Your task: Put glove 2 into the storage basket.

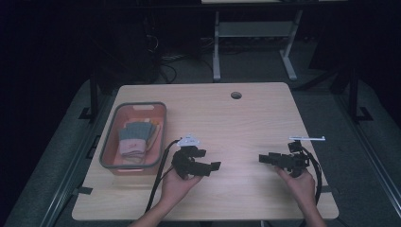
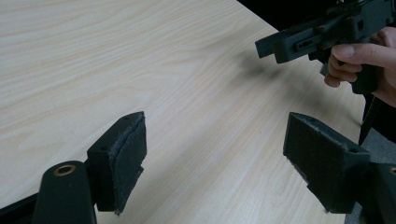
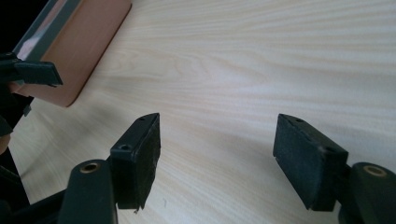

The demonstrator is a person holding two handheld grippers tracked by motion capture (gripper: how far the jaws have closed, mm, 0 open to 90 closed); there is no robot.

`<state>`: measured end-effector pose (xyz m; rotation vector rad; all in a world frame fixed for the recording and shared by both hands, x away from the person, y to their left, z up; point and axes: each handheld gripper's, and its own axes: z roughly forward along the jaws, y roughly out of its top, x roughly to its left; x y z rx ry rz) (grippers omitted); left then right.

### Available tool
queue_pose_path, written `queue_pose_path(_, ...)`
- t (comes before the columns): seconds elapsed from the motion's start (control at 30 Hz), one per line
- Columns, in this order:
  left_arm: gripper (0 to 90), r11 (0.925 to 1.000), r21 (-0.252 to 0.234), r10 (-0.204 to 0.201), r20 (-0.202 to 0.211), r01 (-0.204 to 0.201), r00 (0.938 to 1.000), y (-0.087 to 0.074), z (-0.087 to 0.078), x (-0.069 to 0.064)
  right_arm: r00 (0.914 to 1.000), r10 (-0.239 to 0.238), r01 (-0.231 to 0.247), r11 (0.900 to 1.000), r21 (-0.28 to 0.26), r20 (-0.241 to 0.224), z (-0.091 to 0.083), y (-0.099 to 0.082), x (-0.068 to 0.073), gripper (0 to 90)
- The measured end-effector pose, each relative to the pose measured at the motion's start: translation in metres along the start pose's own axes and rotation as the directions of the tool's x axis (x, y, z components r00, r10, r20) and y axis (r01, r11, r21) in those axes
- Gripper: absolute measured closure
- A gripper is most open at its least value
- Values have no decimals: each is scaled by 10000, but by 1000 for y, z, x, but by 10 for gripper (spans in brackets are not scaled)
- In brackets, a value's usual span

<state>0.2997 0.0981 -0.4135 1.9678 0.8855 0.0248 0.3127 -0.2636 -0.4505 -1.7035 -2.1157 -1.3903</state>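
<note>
My left gripper point(image 1: 213, 166) is held low over the wooden table point(image 1: 227, 118) at front left, pointing right, and its jaws stand open with nothing between them point(image 2: 215, 144). My right gripper point(image 1: 263, 158) is at front right, pointing left toward the other one, and it is open too, with bare wood between its pads point(image 3: 217, 149). In the left gripper view the right gripper point(image 2: 271, 46) shows farther off in a hand. An orange bin point(image 1: 135, 137) with a grey rim stands at the table's left. Folded grey and pink gloves point(image 1: 135, 138) lie inside it.
A round cable hole point(image 1: 236, 95) sits near the table's far edge. Cables trail from both grippers off the front edge. Another desk's white legs point(image 1: 216, 47) stand on the dark floor behind. The bin's corner point(image 3: 79, 51) shows at the upper left of the right gripper view.
</note>
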Motion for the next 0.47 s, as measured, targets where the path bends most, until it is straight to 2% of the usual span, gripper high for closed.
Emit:
queue_pose_path(0.03,216,10000,-4,11,-13,-11,10000,-1,0,0,9999,-99,99,10000,-3,49,0,-2,-1,315)
queue_pose_path(0.3,214,9999,-131,12,98,-11,10000,-16,-6,-4,10000,25,-26,9999,-123,-71,-5,-17,0,304)
queue_pose_path(0.4,210,9995,-223,239,12,-239,9997,-21,-9,-9,9998,-168,170,9993,-319,49,-7,-21,1,303)
queue_pose_path(0.47,211,9988,-324,368,-13,-368,9993,-25,-11,-11,9999,-122,121,9987,-495,-11,-7,-27,2,300)
